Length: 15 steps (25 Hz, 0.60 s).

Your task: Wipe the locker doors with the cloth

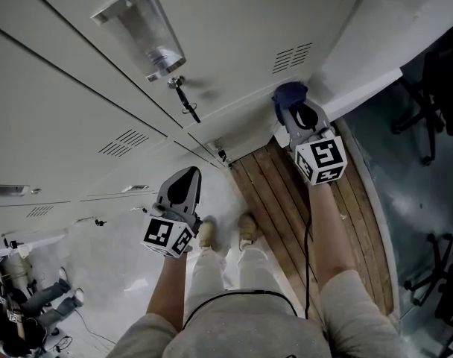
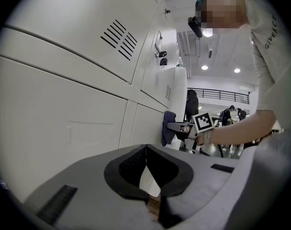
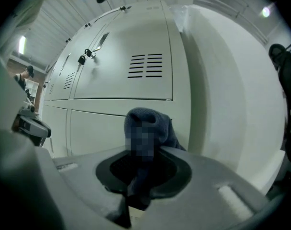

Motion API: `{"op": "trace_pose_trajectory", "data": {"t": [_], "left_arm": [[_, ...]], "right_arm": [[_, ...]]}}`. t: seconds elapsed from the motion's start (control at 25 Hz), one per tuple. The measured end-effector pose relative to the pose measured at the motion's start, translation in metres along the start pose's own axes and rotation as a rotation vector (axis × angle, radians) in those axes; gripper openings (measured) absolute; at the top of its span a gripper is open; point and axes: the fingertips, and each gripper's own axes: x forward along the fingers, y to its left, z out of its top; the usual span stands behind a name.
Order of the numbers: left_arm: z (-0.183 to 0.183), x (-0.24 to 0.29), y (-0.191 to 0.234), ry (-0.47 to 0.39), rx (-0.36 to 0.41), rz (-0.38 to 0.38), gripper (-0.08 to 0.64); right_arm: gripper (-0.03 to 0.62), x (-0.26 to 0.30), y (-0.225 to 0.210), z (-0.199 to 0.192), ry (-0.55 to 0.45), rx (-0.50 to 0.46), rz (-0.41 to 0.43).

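— Closest to you, your right gripper (image 3: 143,150) fills the bottom of its own view: a grey body with black-lined jaws clamped on the dark blue cloth (image 3: 165,128). The cloth is bunched between the pads and stands up past the jaw tips in a rounded lump.

— From your head view, that cloth sits at the very front of the gripper, low on the pale grey metal locker doors (image 1: 234,28). It is at the end door's outer edge, just beside the white wall (image 1: 360,58) that closes the row. I cannot tell whether the fabric presses on the door or is only close to it.

— In the right gripper view the cloth shows in front of the lower end door, under the seam. The door above the seam carries black slotted vents (image 3: 146,65), and a bunch of keys (image 1: 183,97) hangs at its lock.

— Your left gripper (image 1: 186,181) is well apart from the cloth, lower and to your left, over the glossy white floor (image 1: 115,259). Its own view shows the two black pads meeting at their tips with nothing gripped between them. It looks along the locker row toward your right hand.

— Your right forearm reaches out over the strip of brown wooden planks (image 1: 286,200). Your pale shoes (image 1: 206,233) stand beside that strip's edge.
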Motion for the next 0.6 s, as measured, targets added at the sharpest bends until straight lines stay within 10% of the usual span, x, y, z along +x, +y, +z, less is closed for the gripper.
{"op": "trace_pose_trajectory", "data": {"t": [0.6], "left_arm": [[-0.009,-0.006,0.003,0.009,-0.013,-0.003,-0.002]], "right_arm": [[0.057,-0.013,-0.004,-0.004,-0.07,0.092,-0.089]]}}
